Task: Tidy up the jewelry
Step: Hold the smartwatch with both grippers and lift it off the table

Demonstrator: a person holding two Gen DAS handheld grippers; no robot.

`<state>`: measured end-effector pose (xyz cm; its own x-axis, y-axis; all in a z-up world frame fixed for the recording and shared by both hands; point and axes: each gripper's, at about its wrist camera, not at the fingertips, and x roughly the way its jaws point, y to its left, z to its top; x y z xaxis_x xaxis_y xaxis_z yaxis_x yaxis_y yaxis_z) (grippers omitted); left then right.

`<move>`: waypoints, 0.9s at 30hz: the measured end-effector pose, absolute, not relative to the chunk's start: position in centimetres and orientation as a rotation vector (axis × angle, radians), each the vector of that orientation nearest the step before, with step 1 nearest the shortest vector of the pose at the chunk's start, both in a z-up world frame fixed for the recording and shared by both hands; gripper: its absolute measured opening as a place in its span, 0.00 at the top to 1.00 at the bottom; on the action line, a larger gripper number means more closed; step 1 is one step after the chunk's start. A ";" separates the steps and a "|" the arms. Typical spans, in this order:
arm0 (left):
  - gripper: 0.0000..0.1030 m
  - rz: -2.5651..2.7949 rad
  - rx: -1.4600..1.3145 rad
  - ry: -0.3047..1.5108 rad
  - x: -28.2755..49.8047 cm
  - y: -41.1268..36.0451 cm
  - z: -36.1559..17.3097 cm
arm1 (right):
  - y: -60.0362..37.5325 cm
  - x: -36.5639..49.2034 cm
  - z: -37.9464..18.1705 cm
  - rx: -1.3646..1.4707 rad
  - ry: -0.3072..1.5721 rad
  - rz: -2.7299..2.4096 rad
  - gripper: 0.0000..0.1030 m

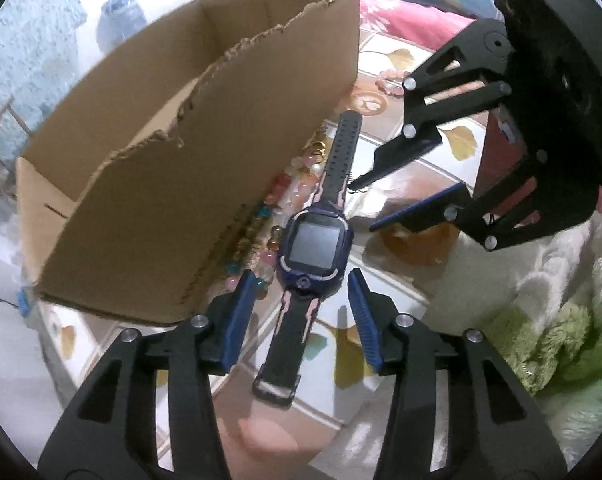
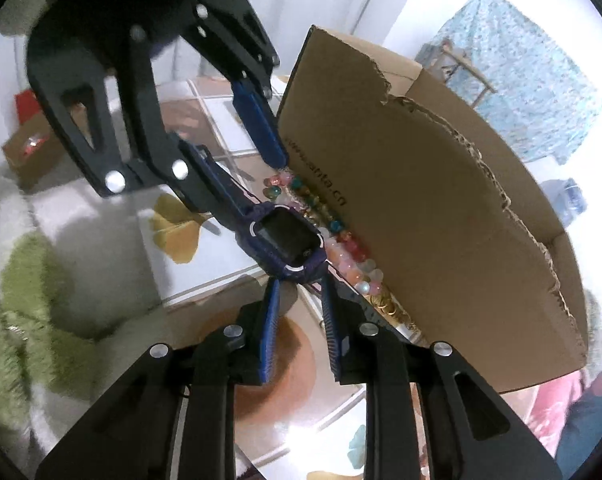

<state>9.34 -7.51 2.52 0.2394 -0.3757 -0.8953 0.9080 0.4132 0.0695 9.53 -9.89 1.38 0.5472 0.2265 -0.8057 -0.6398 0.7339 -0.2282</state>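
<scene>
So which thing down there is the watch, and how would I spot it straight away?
Find the big torn cardboard box on the patterned tablecloth. Along its base runs a line of coloured beads, and just beside them lies the watch, stretched out flat. It is the only dark item, with a square screen and long black straps, unlike the small shiny beads.

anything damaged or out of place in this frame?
Yes. The cardboard box has a ragged, torn top edge along the wall facing the jewelry. Loose beaded bracelets lie jammed against the foot of that wall, outside the box. The smartwatch lies flat beside them, between the open left gripper jaws.
</scene>
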 end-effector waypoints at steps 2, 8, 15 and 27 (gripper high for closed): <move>0.56 -1.002 0.674 0.962 9.7 -7.6 2.4 | -10.7 10.1 1.7 -0.515 0.858 0.587 0.68; 0.56 -1.025 0.656 0.984 10.3 -7.6 1.2 | -12.3 12.6 1.9 -0.489 0.896 0.666 0.64; 0.61 -1.043 0.655 0.969 10.8 -7.4 0.5 | -12.5 13.0 1.8 -0.527 0.915 0.709 0.64; 0.64 -1.078 0.837 0.759 6.3 -8.6 0.6 | -10.0 12.4 2.4 -0.714 0.888 0.821 0.53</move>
